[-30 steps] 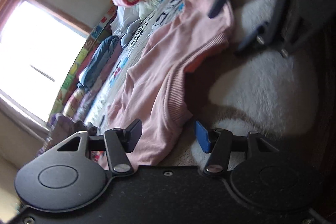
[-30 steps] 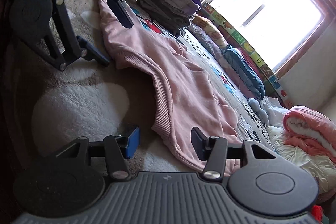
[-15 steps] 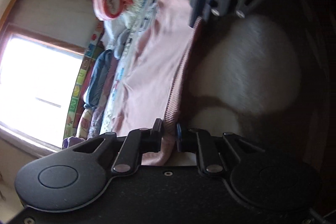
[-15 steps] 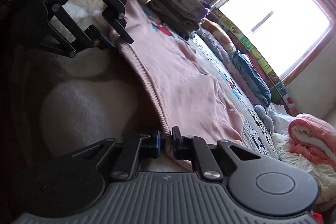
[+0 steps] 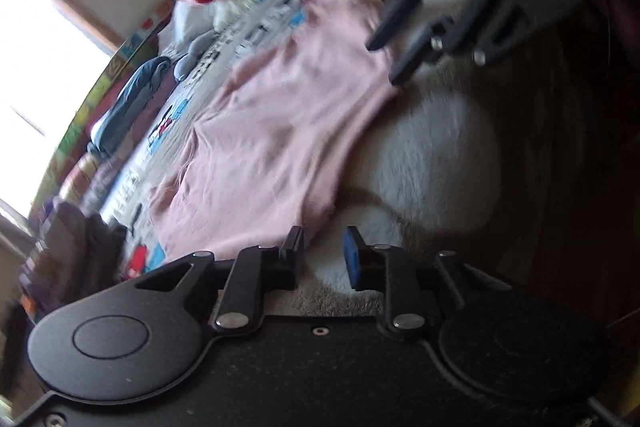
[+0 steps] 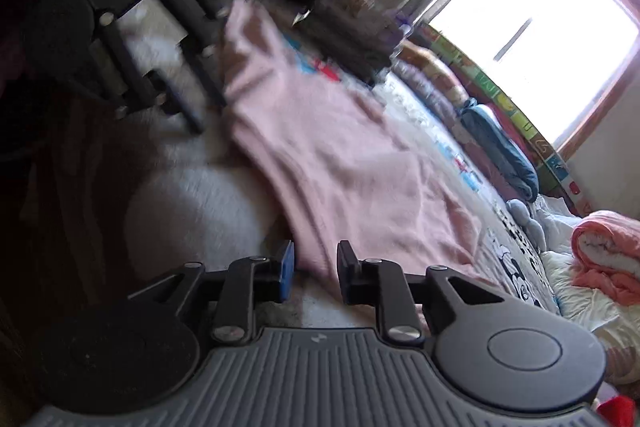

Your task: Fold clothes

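Observation:
A pink sweatshirt [image 5: 280,131] lies spread flat on the patterned bed cover; it also shows in the right wrist view [image 6: 340,155]. My left gripper [image 5: 323,251] is open and empty, just off the garment's near edge, over white fleece. My right gripper [image 6: 314,269] is open and empty at the garment's other near edge. Each gripper shows in the other's view: the right gripper [image 5: 394,55] at the far hem, the left gripper [image 6: 196,107] at the far hem, both with jaws apart. Both views are blurred by motion.
A white fleece blanket [image 5: 432,155] borders the sweatshirt. A rolled coral blanket [image 6: 608,259] and white bedding lie at one end. Folded dark clothes [image 6: 340,23] are stacked at the other. A blue garment [image 6: 500,147] lies under the bright window [image 6: 532,31].
Half a second ago both grippers were shut on the sweatshirt's ribbed hem, holding it taut. Now both have opened and let go, and the sweatshirt lies flat.

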Action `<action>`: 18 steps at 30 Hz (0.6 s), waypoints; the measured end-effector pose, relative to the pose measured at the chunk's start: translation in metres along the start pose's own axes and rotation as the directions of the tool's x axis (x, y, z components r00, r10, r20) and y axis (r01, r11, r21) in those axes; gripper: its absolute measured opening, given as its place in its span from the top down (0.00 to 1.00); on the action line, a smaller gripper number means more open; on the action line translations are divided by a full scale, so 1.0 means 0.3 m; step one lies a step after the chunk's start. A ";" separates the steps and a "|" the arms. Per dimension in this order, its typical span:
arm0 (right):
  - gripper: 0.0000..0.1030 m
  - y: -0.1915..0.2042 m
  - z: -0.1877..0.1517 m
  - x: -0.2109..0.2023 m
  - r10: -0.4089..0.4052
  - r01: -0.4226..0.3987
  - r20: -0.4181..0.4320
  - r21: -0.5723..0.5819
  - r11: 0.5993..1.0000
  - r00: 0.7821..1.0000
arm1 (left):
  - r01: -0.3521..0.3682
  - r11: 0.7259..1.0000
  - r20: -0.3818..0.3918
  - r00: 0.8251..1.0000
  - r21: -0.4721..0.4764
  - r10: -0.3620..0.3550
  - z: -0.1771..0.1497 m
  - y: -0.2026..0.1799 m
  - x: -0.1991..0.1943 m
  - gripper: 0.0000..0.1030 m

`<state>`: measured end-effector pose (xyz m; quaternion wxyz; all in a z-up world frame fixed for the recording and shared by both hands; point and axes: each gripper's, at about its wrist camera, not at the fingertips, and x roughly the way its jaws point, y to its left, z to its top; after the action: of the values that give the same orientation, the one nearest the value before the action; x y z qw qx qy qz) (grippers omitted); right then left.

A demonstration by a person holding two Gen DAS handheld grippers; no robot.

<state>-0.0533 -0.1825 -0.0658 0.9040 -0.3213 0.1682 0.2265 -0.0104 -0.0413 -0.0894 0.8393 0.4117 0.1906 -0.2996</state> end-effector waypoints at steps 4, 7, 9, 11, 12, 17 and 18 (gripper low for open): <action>0.77 -0.123 -0.007 0.004 -0.023 0.003 0.062 0.308 0.952 0.998 | -0.097 0.964 0.031 0.994 -0.247 0.108 0.048 0.094 0.030 0.74; 0.77 -0.169 -0.018 0.051 -0.023 -0.007 0.064 0.432 0.902 0.998 | -0.110 0.904 0.020 0.991 -0.414 0.130 0.076 0.146 0.074 0.74; 0.77 -0.178 -0.021 0.085 -0.021 -0.013 0.069 0.467 0.884 0.997 | -0.081 0.862 0.011 0.995 -0.500 0.099 0.069 0.158 0.101 0.74; 0.74 -0.165 -0.028 0.127 0.006 -0.031 0.053 0.481 0.876 0.999 | -0.050 0.825 -0.007 0.998 -0.563 0.056 0.058 0.157 0.133 0.75; 0.71 -0.154 -0.036 0.156 0.033 -0.041 0.025 0.480 0.876 0.999 | -0.029 0.835 -0.045 0.999 -0.550 0.005 0.041 0.127 0.161 0.74; 0.69 -0.094 -0.025 0.185 0.092 -0.048 -0.107 0.359 0.932 0.990 | -0.001 0.883 -0.061 0.998 -0.469 -0.031 0.032 0.047 0.136 0.73; 0.69 -0.091 -0.020 0.168 0.084 -0.048 -0.090 0.349 0.936 0.992 | 0.016 0.866 -0.028 0.999 -0.500 -0.035 0.026 0.070 0.110 0.71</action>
<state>0.0021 -0.1901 -0.0792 0.9283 -0.1630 0.2625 0.2067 0.0288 -0.0490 -0.0915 0.9097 0.1833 0.2820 -0.2438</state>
